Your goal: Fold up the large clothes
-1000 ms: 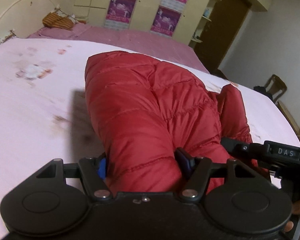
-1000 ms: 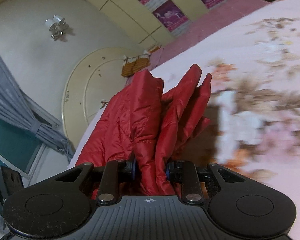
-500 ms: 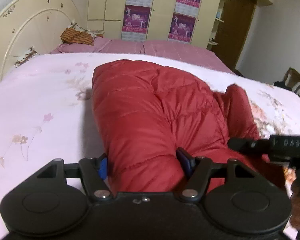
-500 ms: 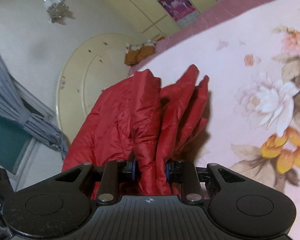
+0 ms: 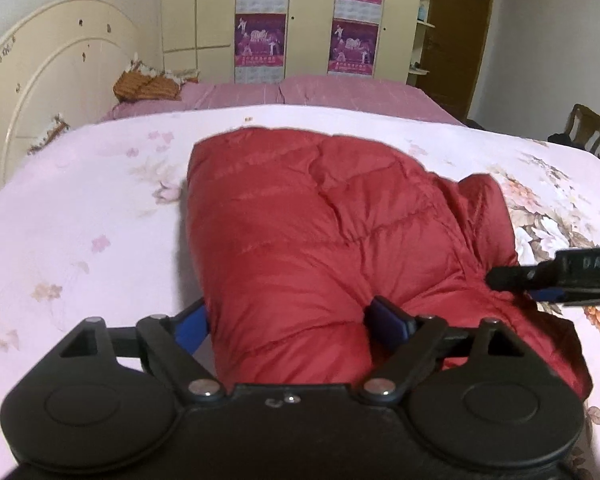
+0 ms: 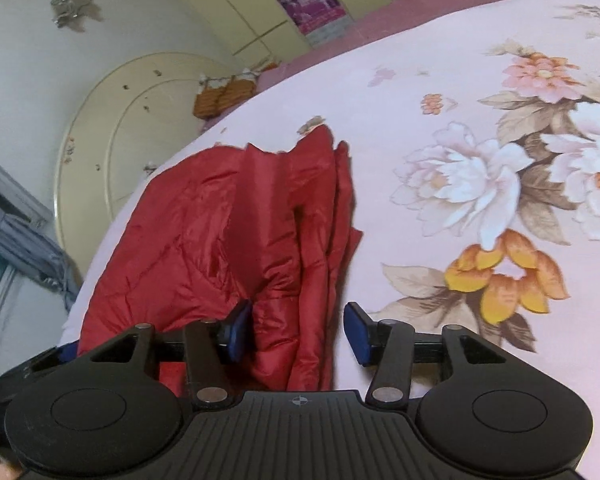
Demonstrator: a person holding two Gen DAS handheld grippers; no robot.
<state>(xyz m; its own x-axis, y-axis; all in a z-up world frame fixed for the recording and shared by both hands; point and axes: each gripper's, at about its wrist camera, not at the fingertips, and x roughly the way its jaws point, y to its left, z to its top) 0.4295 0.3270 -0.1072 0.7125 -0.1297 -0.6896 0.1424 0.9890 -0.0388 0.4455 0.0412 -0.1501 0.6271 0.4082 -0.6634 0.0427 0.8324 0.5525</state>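
Observation:
A red down jacket (image 5: 320, 236) lies folded into a thick bundle on the pink flowered bed sheet (image 5: 80, 220). My left gripper (image 5: 290, 322) straddles the bundle's near end. Its jaws are opening, the blue pads (image 5: 388, 320) stand wide at the puffy sides, and the fabric bulges between them. In the right wrist view the jacket (image 6: 204, 240) shows its layered edge. My right gripper (image 6: 298, 332) is opening too: the folds sit against its left pad (image 6: 238, 332), and the right pad stands clear of the cloth. The right tool's black body (image 5: 560, 274) reaches in at the jacket's right side.
A cream headboard (image 5: 40, 92) stands at the left, with an orange patterned cloth (image 5: 144, 86) beside it. Wardrobes with purple posters (image 5: 260, 40) line the far wall. A wooden chair (image 5: 586, 128) and a brown door (image 5: 456, 40) are at the right. Flowered sheet spreads right of the jacket (image 6: 500, 200).
Both views swung and steadied as the jacket settled on the bed. Both grippers' jaws widened; the right gripper's right pad came off the folds it had pinched.

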